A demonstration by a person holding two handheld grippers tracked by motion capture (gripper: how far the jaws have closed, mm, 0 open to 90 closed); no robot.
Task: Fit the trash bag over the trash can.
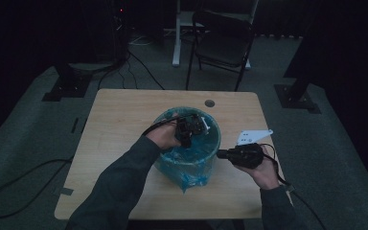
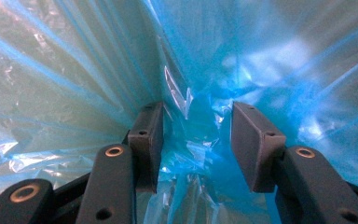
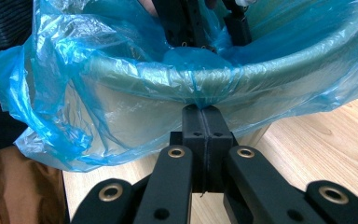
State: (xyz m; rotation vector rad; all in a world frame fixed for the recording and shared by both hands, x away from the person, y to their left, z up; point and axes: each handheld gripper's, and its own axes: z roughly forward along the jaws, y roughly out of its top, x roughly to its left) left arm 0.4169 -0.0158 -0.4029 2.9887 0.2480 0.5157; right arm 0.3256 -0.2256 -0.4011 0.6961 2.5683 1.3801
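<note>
1. Bin [image 1: 206,158]: a small round waste bin stands near the middle of the wooden table [image 1: 120,124], lined with a thin blue plastic bag [image 1: 184,158] whose edge is folded over the rim and hangs down the outer wall

2. Left gripper [image 1: 190,128]: reaches down into the bin from its left side. In the left gripper view its jaws stand partly open, with a crumpled fold of the liner [image 2: 193,140] rising between the pads but not pinched. Judged purpose: to push or spread the bag against the inner wall

3. Right gripper [image 1: 222,154]: held level at the bin's right, near side. In the right gripper view its jaws are fully closed, the pads meeting just under the rim, where the bag [image 3: 200,95] gathers into a tight pleat; the film seems nipped at the tips, though the contact itself is hard to make out. Judged purpose: to anchor the overhang while the other hand works inside

4. White bracket [image 1: 253,136]: lies on the table just right of the bin, apart from it, unused
</note>
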